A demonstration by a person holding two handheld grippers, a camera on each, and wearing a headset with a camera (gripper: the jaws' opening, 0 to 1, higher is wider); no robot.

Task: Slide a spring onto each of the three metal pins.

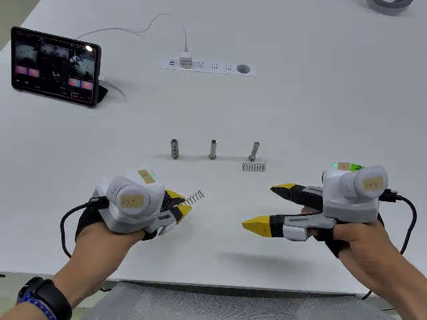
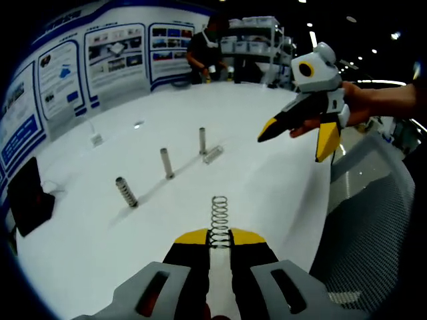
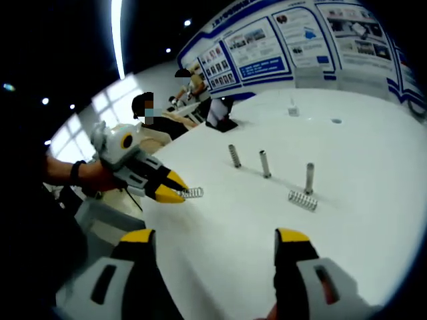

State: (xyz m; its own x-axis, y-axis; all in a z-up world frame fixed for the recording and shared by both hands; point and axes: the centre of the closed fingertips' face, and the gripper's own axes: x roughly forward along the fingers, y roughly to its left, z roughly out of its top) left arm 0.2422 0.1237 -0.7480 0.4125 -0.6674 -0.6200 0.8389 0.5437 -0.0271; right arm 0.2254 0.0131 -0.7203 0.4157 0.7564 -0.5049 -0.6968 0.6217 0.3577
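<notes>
Three metal pins stand in a row on the white table. The left pin [image 1: 175,148] carries a spring; the middle pin [image 1: 213,149] and right pin [image 1: 254,151] are bare. A loose spring [image 1: 254,166] lies on the table at the foot of the right pin. My left gripper [image 1: 181,208] is shut on another spring [image 1: 193,197], which sticks out past its yellow tips toward the pins [image 2: 219,213]. My right gripper [image 1: 270,208] hovers open and empty in front of the right pin, yellow tips spread wide [image 3: 213,235].
A tablet [image 1: 56,65] stands at the far left with a cable running to a white power strip [image 1: 208,66] at the back. The table's near edge [image 1: 220,283] is just below my hands. People stand behind the far table in the gripper views.
</notes>
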